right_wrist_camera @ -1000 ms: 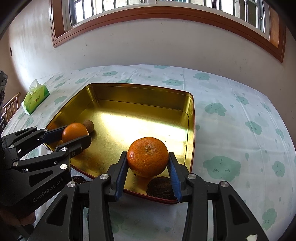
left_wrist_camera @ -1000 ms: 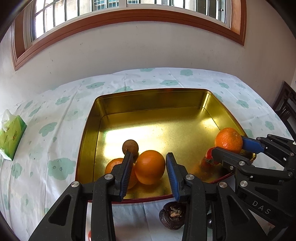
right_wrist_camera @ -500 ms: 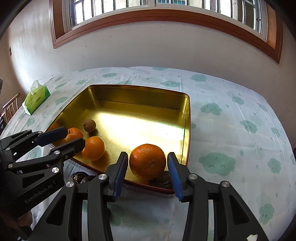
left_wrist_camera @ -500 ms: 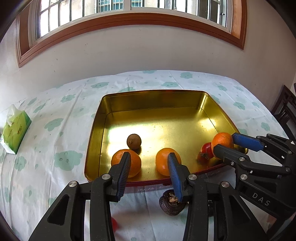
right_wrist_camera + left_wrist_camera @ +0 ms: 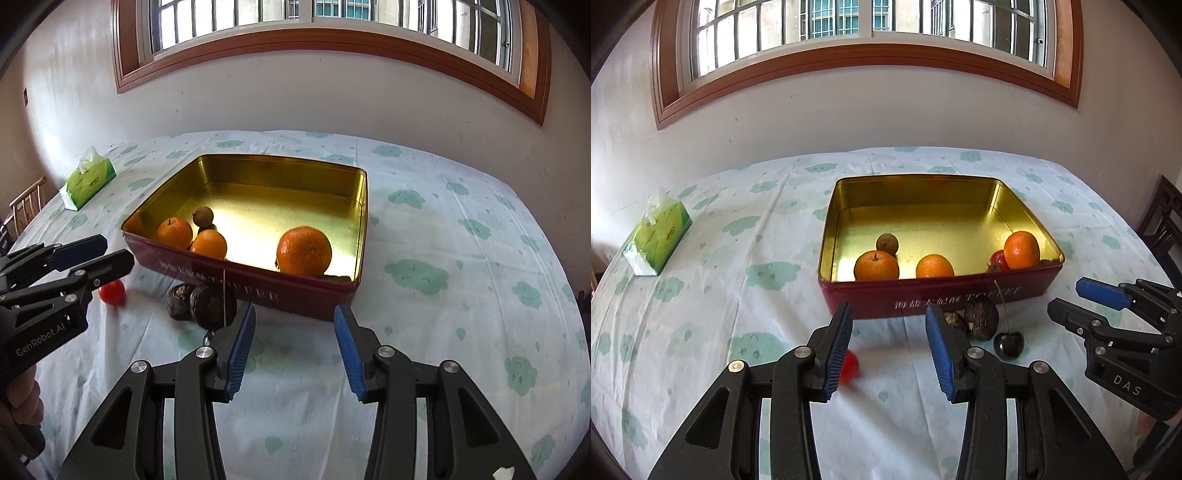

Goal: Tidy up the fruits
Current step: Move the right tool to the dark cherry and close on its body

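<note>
A gold tin with red outer walls (image 5: 938,299) (image 5: 258,291) holds three oranges (image 5: 876,265) (image 5: 934,266) (image 5: 1021,249), a small brown fruit (image 5: 887,243) and a red fruit (image 5: 997,259). On the cloth in front of the tin lie two dark wrinkled fruits (image 5: 980,317) (image 5: 213,303), a dark cherry (image 5: 1008,343) and a small red fruit (image 5: 848,365) (image 5: 112,291). My left gripper (image 5: 888,350) is open and empty, above the cloth short of the tin. My right gripper (image 5: 293,347) is open and empty too.
A green tissue pack (image 5: 657,236) (image 5: 86,179) lies at the far left of the table. The cloud-print cloth (image 5: 461,258) covers the table up to the wall. Wooden chairs stand at the edges (image 5: 26,203) (image 5: 1163,221).
Both grippers let go of their oranges inside the tin and drew back toward me. Both oranges now rest in the tin.
</note>
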### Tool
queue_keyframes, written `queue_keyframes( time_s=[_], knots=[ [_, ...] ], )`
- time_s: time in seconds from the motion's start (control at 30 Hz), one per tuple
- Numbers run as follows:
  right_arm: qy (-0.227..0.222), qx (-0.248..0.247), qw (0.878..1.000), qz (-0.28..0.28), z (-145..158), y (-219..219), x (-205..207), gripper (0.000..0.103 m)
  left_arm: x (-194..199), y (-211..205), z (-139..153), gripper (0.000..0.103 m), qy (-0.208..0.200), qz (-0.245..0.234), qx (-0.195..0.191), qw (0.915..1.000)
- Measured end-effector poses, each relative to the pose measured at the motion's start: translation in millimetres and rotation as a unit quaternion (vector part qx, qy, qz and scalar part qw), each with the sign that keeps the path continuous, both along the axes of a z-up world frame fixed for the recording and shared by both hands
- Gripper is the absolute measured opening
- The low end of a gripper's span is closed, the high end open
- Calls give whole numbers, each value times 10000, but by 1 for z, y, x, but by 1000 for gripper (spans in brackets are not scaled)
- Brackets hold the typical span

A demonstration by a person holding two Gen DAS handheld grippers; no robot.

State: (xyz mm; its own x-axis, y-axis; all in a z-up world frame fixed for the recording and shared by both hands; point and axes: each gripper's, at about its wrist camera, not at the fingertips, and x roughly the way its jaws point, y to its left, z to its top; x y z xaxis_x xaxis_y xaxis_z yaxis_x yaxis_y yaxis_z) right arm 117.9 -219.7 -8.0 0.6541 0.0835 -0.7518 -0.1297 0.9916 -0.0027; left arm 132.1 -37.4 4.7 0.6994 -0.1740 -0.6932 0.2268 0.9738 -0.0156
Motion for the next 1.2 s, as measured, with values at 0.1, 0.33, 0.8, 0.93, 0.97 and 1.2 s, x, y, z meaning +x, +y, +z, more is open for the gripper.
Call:
queue_keyframes(
  time_s=[0.1, 0.33, 0.8, 0.93, 0.97, 1.2],
  knots=[
    [161, 133, 9998, -17, -10, -2, -17, 42, -17, 8, -8, 43, 71, 48, 41, 10000],
    [282, 241, 9993, -47, -23, -3, -47, 42, -51, 29, -31, 43, 311, 262, 80, 9991],
    [348, 175, 9990, 200, -33, 19, -64, 42, -71, 55, -54, 43, 485, 599, 8, 9970],
    [395, 148, 9989, 213, -36, 22, -55, 42, -69, 56, -54, 43, 449, 594, 6, 9972],
    [382, 130, 9990, 216, -36, 24, -53, 42, -69, 57, -54, 43, 452, 593, 8, 9972],
    [329, -92, 9987, 381, -38, 39, -29, 42, -60, 59, -53, 43, 446, 601, 1, 9972]
  ],
)
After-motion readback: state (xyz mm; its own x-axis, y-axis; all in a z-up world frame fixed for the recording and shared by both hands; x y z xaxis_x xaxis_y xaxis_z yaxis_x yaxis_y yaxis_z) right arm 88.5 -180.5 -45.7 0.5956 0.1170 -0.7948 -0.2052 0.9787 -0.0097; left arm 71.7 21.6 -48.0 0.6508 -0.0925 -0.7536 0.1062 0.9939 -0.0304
